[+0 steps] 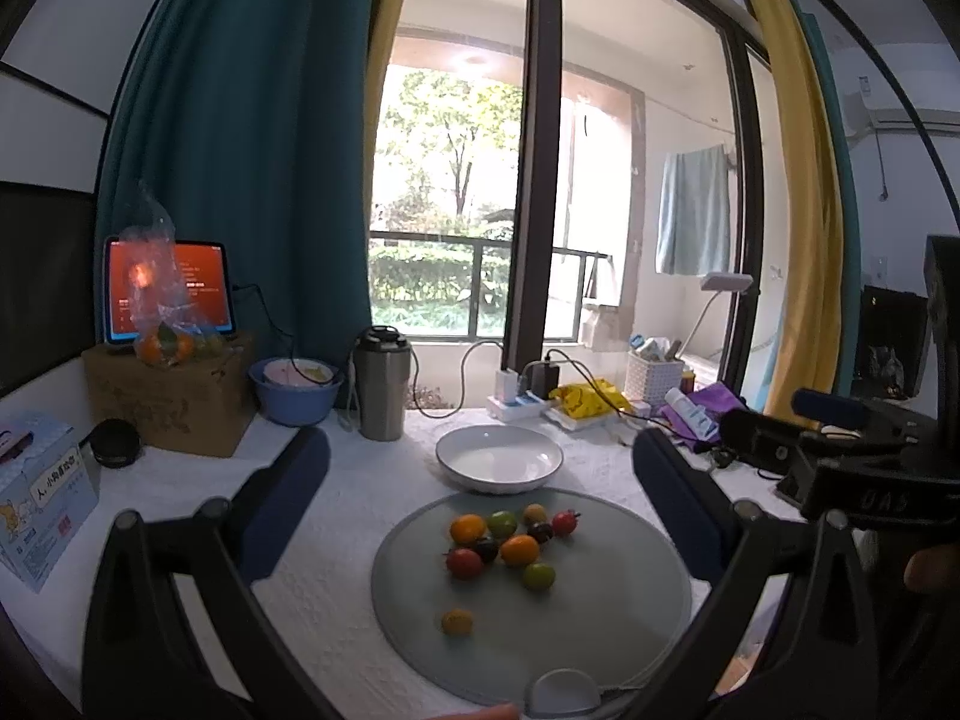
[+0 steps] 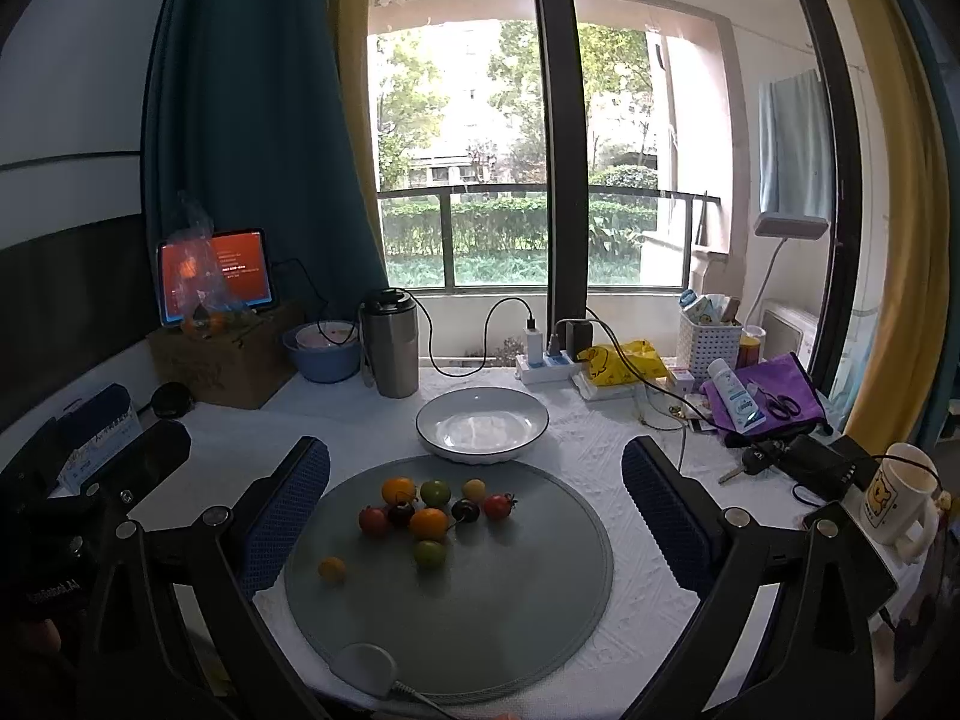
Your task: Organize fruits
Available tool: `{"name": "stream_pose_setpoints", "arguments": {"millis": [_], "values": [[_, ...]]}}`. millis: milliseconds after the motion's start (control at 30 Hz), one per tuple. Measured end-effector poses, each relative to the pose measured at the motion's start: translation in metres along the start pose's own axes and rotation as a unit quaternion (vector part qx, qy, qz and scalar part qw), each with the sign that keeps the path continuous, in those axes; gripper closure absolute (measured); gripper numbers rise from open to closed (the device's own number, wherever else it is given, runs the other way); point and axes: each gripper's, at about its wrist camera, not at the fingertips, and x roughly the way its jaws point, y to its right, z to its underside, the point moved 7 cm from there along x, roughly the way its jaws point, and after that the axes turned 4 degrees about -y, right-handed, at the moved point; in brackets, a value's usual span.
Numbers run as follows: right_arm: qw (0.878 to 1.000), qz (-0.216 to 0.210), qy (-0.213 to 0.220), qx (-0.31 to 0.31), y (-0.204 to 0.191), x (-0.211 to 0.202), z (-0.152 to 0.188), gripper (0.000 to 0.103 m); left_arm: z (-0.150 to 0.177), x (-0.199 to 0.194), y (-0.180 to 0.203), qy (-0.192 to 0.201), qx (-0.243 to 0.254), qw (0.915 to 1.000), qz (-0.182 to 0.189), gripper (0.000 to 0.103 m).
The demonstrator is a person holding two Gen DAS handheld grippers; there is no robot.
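Note:
Several small cherry tomatoes (image 1: 504, 540) (image 2: 429, 513) in orange, green, red, yellow and dark purple lie clustered on a round grey mat (image 1: 600, 618) (image 2: 510, 600). One yellow tomato (image 1: 456, 622) (image 2: 332, 569) lies apart, nearer me. Just beyond the mat stands an empty white bowl (image 1: 499, 457) (image 2: 482, 421). My left gripper (image 1: 480, 480) hovers open above the mat, nothing between its fingers. My right gripper (image 2: 474, 480) is likewise open and empty, with the fruit seen between its blue pads (image 2: 288, 510).
Behind the bowl stand a steel flask (image 1: 382, 382) (image 2: 391, 343), a blue basin (image 1: 295, 389) (image 2: 324, 351), a power strip with cables (image 2: 549, 360) and a yellow bag (image 2: 624, 360). A cardboard box with a tablet (image 1: 168, 291) stands left. A mug (image 2: 900, 495), keys and clutter lie right.

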Motion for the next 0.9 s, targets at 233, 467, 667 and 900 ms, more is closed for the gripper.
{"name": "stream_pose_setpoints", "arguments": {"millis": [233, 467, 667, 900], "values": [[1.0, 0.0, -0.001, 0.002, 0.0069, 0.0026, 0.0028, 0.003, -0.0002, -0.0004, 0.0013, -0.003, 0.002, 1.0, 0.006, 0.001], [1.0, 0.0, -0.002, 0.003, 0.0054, -0.0004, 0.0029, 0.003, -0.0001, -0.0002, 0.0033, -0.005, 0.003, 0.9999, 0.01, 0.001], [1.0, -0.001, -0.003, 0.002, 0.0048, -0.0002, 0.003, 0.003, -0.0009, -0.0009, 0.0028, -0.004, 0.003, 0.9999, 0.01, 0.001], [1.0, -0.001, -0.004, 0.003, 0.0046, 0.0008, 0.0042, 0.003, -0.0017, -0.0006, 0.0011, -0.006, 0.001, 0.9999, 0.011, 0.001]]}}
